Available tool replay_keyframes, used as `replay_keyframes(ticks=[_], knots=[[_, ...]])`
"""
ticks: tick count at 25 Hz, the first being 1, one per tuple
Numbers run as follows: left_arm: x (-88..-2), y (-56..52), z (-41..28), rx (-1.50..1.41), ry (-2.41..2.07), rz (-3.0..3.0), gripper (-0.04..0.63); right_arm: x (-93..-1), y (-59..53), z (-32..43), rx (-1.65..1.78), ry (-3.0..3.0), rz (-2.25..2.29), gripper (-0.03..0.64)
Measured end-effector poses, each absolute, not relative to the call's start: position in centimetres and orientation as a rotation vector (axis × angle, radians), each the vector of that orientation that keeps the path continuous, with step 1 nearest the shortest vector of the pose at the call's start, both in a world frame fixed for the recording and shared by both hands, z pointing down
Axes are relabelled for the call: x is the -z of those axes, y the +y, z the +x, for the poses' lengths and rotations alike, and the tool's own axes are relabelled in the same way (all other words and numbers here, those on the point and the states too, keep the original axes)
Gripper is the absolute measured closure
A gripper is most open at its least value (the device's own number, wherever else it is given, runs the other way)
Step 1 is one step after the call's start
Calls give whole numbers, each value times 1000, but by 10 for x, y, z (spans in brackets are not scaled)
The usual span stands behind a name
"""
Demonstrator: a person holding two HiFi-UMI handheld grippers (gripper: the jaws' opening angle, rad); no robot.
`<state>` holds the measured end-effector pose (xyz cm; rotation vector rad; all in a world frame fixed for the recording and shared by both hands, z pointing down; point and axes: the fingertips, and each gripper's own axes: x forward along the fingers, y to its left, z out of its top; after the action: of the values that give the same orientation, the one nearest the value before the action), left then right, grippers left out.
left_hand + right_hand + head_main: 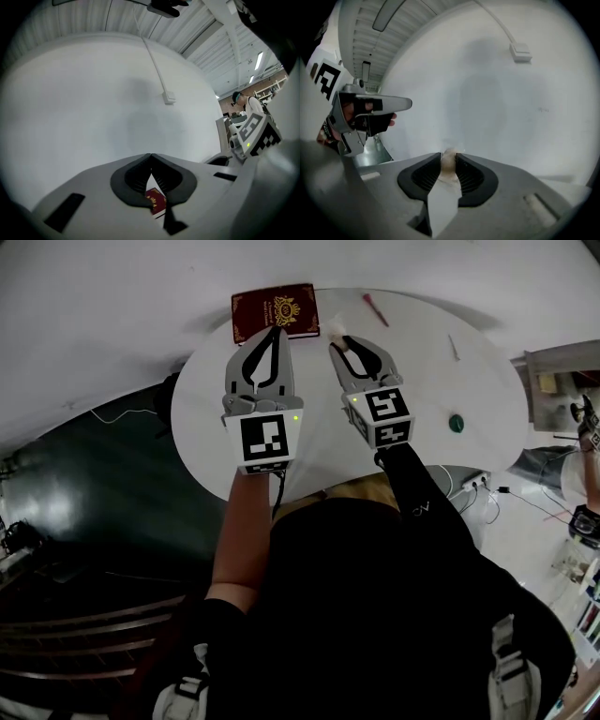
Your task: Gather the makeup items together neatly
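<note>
We see both hand-held grippers side by side over the far part of the round white table [422,381]. The left gripper [275,331] has its jaws brought together so the tips meet, with nothing clamped between them. Its tips hover over the near edge of the dark red case [275,310] with the gold emblem, which lies flat at the table's far edge. In the left gripper view [150,157] we catch a corner of that case [157,201] through the gap below the closed tips, so it lies beneath the jaws, not in them.

The right gripper [345,341], just right of the left one, is closed narrowly on a small pale beige item [336,330]. In the right gripper view [448,161] the item [448,165] sits upright between the two ribbed pads, touching both and poking out a little past the tips. It is held just right of the case's right edge.

Farther right on the table we find a pink-red pencil [375,309] near the far edge, a thin pale stick [453,346], and a small green round thing [457,423], each well apart from the grippers.
</note>
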<state>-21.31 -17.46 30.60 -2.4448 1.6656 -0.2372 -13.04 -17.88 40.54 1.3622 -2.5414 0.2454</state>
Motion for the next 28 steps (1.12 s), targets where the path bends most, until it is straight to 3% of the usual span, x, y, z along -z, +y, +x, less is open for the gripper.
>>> replay_keyframes(ticks=[16,21,28], knots=[[-321,-160,-266,272,1694,-2429,586,-607,-113,-193,-857,-2170,1153,517],[-325,-160,-276,279,1709,-2441,586,-611,-115,-199,-887,-2158,1154,494],[-328,-158,-274,297,1690,-2464,586,-568,-130,-193,-642,-2283,1234,476]])
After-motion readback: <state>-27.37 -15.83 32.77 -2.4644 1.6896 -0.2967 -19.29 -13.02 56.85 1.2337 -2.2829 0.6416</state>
